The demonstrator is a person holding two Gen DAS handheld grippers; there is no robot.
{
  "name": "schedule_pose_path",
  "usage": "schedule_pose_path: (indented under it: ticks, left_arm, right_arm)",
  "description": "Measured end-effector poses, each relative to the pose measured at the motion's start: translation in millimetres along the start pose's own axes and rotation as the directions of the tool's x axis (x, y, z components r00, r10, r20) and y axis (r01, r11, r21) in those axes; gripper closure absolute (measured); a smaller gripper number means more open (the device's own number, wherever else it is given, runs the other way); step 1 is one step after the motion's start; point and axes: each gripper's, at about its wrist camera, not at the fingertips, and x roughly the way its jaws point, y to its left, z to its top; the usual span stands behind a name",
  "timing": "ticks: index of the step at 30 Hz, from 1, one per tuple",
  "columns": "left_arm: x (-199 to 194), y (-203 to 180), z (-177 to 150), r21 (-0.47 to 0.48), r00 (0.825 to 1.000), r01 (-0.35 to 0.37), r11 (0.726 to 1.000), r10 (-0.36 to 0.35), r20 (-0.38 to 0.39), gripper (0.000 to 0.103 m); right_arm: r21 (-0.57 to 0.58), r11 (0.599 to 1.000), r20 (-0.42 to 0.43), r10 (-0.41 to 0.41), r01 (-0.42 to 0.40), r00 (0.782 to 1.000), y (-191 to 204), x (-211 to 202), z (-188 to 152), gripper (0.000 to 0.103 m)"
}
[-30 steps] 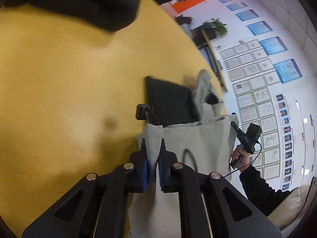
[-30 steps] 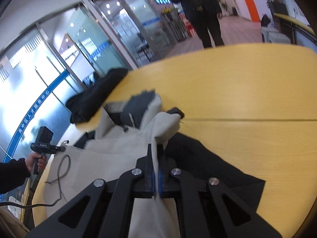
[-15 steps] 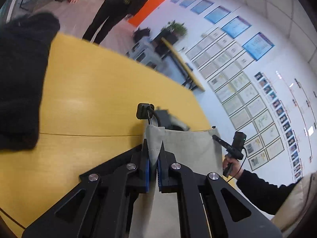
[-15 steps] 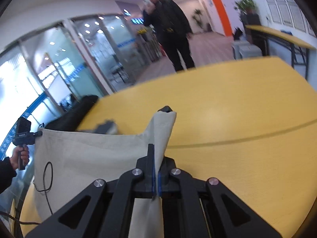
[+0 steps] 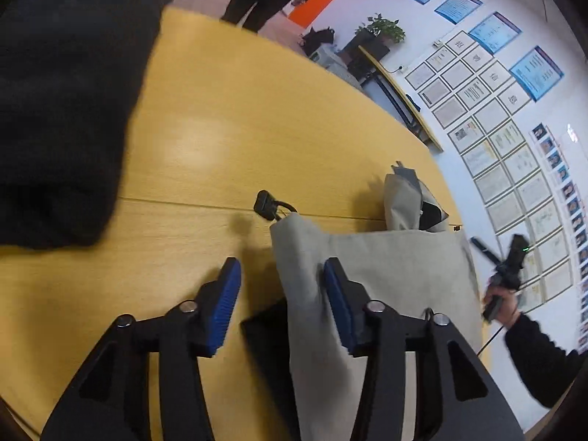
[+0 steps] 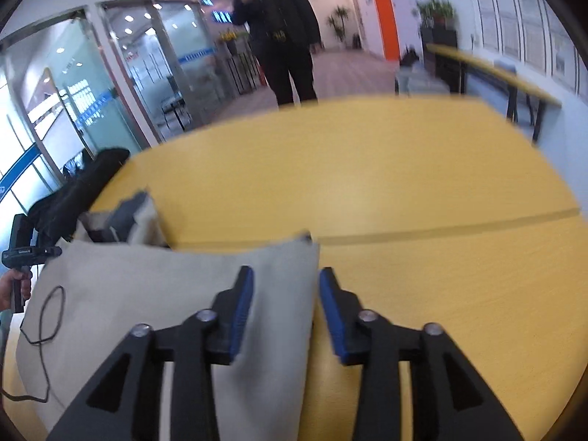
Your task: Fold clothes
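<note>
A: How are the two claws found at this moment?

B: The left gripper (image 5: 281,290) is seen with its jaws opening; the corner of the beige garment (image 5: 367,275) lies between them, brushed by one blue pad (image 5: 338,305) but no longer pinched. The right gripper (image 6: 284,294) is likewise opening, with the garment's (image 6: 147,294) other corner between its pads and not pressed by either.

A: Why would both corners be let go together?

B: It is judged that a fold has just been laid down. The cloth is spread flat on the yellow table (image 5: 257,128), its folded edge running straight across at about twelve o'clock of each claw, so nothing more is gained by holding.

A: And the rest of the garment?

B: A bunched part, with a dark lining, is left sticking out beyond the fold, at one o'clock in the left view. It would probably have to be tucked next.

A: Anything else nearby?

B: A black garment (image 5: 66,103) is piled at ten o'clock, well apart.
</note>
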Motion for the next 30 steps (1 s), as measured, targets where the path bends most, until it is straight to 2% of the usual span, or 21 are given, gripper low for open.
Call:
schedule_pose_path:
  ticks: [1,2,4,5,7,8,10,11,12,13,14,15,16,17,18,19,22,24,25,28,30]
  left_arm:
    - [-17,-12,-3,0.070,1.000,-0.021,0.997,0.020,0.016,0.056]
    - [-31,-27,-6,0.143,0.999,-0.034,0.989,0.030,0.032,0.046]
    - [-49,-65,-16,0.281,0.998,-0.007,0.960,-0.010,0.057,0.030]
    - [-52,-82,-21,0.339,0.998,0.021,0.940,-0.042,0.052,0.023]
    - [-33,-109,-30,0.430,0.997,0.070,0.900,-0.067,-0.024,0.023]
    - [-15,-114,-34,0.457,0.996,0.080,0.886,-0.053,-0.071,0.023]
    - [22,-109,-43,0.463,0.986,0.076,0.883,0.003,-0.167,0.028]
    - [40,-106,-47,0.457,0.979,0.073,0.886,0.025,-0.204,0.037]
    - [48,-103,-51,0.467,0.977,0.077,0.881,0.027,-0.211,0.039]
    - [50,-100,-55,0.490,0.979,0.085,0.868,0.018,-0.202,0.039]
    - [51,-100,-58,0.512,0.980,0.086,0.855,0.019,-0.197,0.039]
    - [50,-101,-59,0.526,0.981,0.084,0.846,0.023,-0.194,0.039]
    - [49,-102,-60,0.540,0.982,0.081,0.838,0.027,-0.189,0.038]
    - [49,-103,-62,0.555,0.982,0.078,0.828,0.032,-0.185,0.038]
    - [48,-105,-63,0.572,0.983,0.069,0.817,0.044,-0.180,0.038]
    - [48,-108,-65,0.586,0.983,0.054,0.809,0.060,-0.174,0.038]
    - [42,-111,-71,0.589,0.986,0.018,0.808,0.084,-0.146,0.031]
    - [38,-109,-80,0.600,0.991,-0.004,0.800,0.084,-0.106,0.030]
    - [37,-107,-83,0.608,0.993,-0.015,0.794,0.084,-0.085,0.030]
    - [33,-108,-90,0.614,0.994,-0.040,0.789,0.092,-0.054,0.030]
    - [27,-109,-97,0.611,0.994,-0.055,0.789,0.102,-0.041,0.030]
  right_arm:
    - [-0.052,0.999,0.052,0.016,-0.013,0.999,13,-23,7,0.044]
    - [-0.102,0.994,0.092,0.038,-0.029,0.995,25,-42,10,0.032]
    - [-0.205,0.973,0.125,0.131,-0.104,0.983,55,-70,10,0.022]
    - [-0.223,0.958,0.105,0.209,-0.182,0.972,69,-73,7,0.022]
    - [-0.221,0.928,-0.008,0.305,-0.300,0.952,97,-56,-9,0.022]
    - [-0.226,0.917,-0.063,0.321,-0.327,0.945,109,-41,-21,0.024]
    - [-0.242,0.928,-0.178,0.246,-0.285,0.953,121,-6,-48,0.034]
    - [-0.234,0.943,-0.236,0.181,-0.236,0.955,117,12,-61,0.040]
    - [-0.205,0.960,-0.245,0.139,-0.191,0.960,104,17,-70,0.045]
    - [-0.176,0.974,-0.254,0.098,-0.146,0.962,90,22,-80,0.060]
    - [-0.155,0.982,-0.216,0.070,-0.105,0.974,78,15,-82,0.062]
    - [-0.151,0.988,-0.190,-0.017,-0.012,0.982,68,4,-83,0.061]
    - [-0.144,0.986,-0.165,-0.104,0.081,0.981,58,-6,-84,0.057]
    - [-0.130,0.985,-0.138,-0.130,0.112,0.982,55,-21,-84,0.049]
    - [-0.108,0.992,-0.102,-0.082,0.071,0.991,59,-39,-86,0.044]
    - [-0.163,0.986,-0.121,-0.047,0.027,0.992,76,-41,-92,0.033]
    - [-0.317,0.942,-0.188,0.050,-0.109,0.981,127,-45,-110,0.030]
    - [-0.361,0.922,-0.263,0.040,-0.137,0.964,144,-22,-128,0.029]
    - [-0.317,0.938,-0.276,0.052,-0.142,0.960,136,-12,-131,0.027]
    - [-0.275,0.952,-0.212,0.075,-0.134,0.974,127,-12,-135,0.027]
    - [-0.261,0.958,-0.215,0.061,-0.118,0.975,130,-16,-139,0.027]
